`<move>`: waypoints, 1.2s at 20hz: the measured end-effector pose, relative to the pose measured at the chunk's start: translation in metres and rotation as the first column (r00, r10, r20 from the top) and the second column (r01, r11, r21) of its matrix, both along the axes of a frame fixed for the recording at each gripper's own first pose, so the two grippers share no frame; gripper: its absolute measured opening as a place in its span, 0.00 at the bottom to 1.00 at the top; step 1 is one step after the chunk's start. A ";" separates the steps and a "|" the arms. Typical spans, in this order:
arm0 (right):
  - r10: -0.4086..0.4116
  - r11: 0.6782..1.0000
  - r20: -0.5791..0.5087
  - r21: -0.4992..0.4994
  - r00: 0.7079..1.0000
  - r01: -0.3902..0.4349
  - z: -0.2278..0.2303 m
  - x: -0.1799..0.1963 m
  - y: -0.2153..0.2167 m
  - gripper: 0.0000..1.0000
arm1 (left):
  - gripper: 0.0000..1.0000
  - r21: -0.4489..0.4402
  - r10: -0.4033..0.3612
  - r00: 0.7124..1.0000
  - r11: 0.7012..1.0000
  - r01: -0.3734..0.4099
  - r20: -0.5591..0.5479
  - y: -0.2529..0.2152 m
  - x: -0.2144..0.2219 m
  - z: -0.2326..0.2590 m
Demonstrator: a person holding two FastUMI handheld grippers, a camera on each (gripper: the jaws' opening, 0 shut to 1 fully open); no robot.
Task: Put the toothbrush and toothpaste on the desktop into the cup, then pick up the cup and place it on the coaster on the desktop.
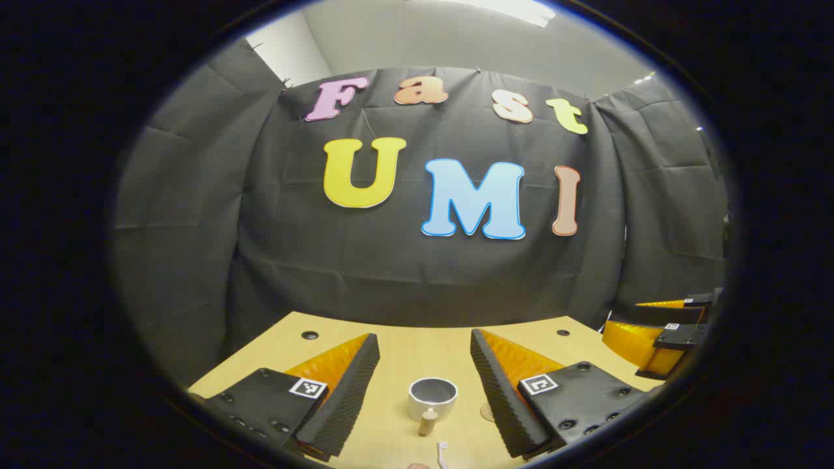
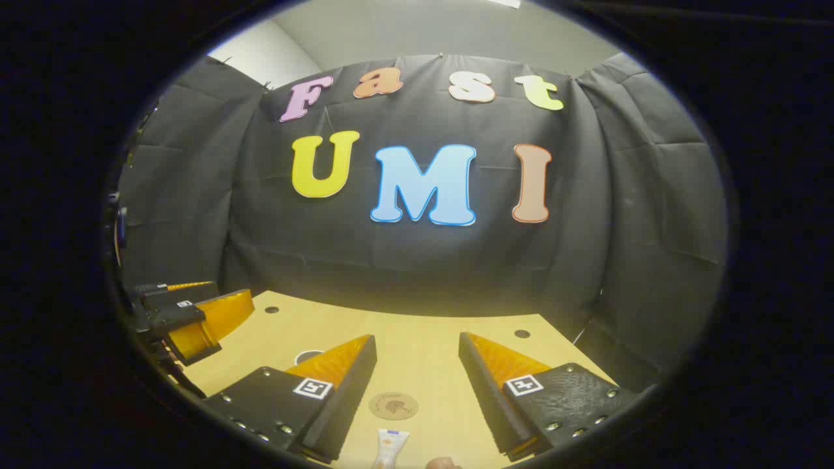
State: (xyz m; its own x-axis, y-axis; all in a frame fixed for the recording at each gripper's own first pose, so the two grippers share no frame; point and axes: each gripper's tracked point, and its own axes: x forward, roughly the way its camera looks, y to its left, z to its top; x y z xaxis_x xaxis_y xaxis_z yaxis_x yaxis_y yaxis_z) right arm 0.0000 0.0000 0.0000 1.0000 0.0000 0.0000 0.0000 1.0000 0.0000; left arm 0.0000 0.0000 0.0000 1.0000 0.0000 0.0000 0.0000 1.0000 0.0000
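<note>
- Left gripper view: cup (image 1: 432,398) stands on the tabletop (image 1: 417,348) between the wide, empty left tongs (image 1: 425,352); toothbrush (image 1: 442,454) lies nearer.
- Right gripper view: coaster (image 2: 393,405) and toothpaste (image 2: 389,448) lie between the wide, empty right tongs (image 2: 417,348).

The wooden desktop (image 1: 404,355) before me had small dark holes (image 1: 310,335) near its far corners (black cloth (image 1: 404,273) behind).
</note>
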 end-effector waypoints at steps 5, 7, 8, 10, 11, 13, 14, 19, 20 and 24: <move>-0.012 1.000 -0.041 -0.013 0.999 0.012 -0.010 0.002 -0.003 0.81 | 0.92 0.009 -0.001 1.000 1.000 0.001 0.003 -0.002 0.001 0.002; -0.006 1.000 -0.047 -0.003 0.999 0.006 -0.011 0.003 -0.002 0.81 | 0.92 0.009 -0.002 1.000 1.000 0.002 0.013 -0.002 0.002 0.004; -0.007 1.000 -0.048 -0.001 0.999 0.007 -0.011 0.004 -0.002 0.81 | 0.92 0.011 -0.003 1.000 1.000 0.003 0.018 -0.003 0.002 0.006; -0.007 1.000 -0.054 0.001 0.999 0.007 -0.011 0.005 -0.002 0.81 | 0.92 0.016 -0.002 1.000 1.000 0.002 0.026 -0.002 0.002 0.006; -0.006 1.000 -0.059 0.003 0.998 0.006 -0.012 0.005 -0.001 0.81 | 0.92 0.017 0.000 1.000 1.000 0.000 0.024 -0.002 0.003 0.006; 0.000 1.000 -0.070 0.008 0.998 0.000 -0.016 0.006 0.000 0.81 | 0.92 0.016 -0.001 1.000 1.000 0.000 0.016 -0.001 0.005 0.003; -0.001 1.000 -0.073 0.010 0.997 0.002 -0.016 0.006 -0.001 0.81 | 0.92 0.015 -0.002 1.000 1.000 0.002 0.011 -0.001 0.005 0.002; 0.012 0.999 -0.129 0.032 0.992 -0.008 -0.030 0.008 0.003 0.81 | 0.92 0.014 -0.023 0.999 1.000 0.024 -0.038 -0.004 0.006 -0.012; 0.021 0.999 -0.150 0.038 0.988 -0.016 -0.035 0.008 0.005 0.81 | 0.92 0.024 -0.028 0.997 0.999 0.030 -0.073 -0.005 0.008 -0.024; 0.055 0.997 -0.246 0.067 0.968 -0.040 -0.058 0.008 0.012 0.82 | 0.92 0.020 -0.035 0.982 0.999 0.039 -0.185 -0.005 0.009 -0.056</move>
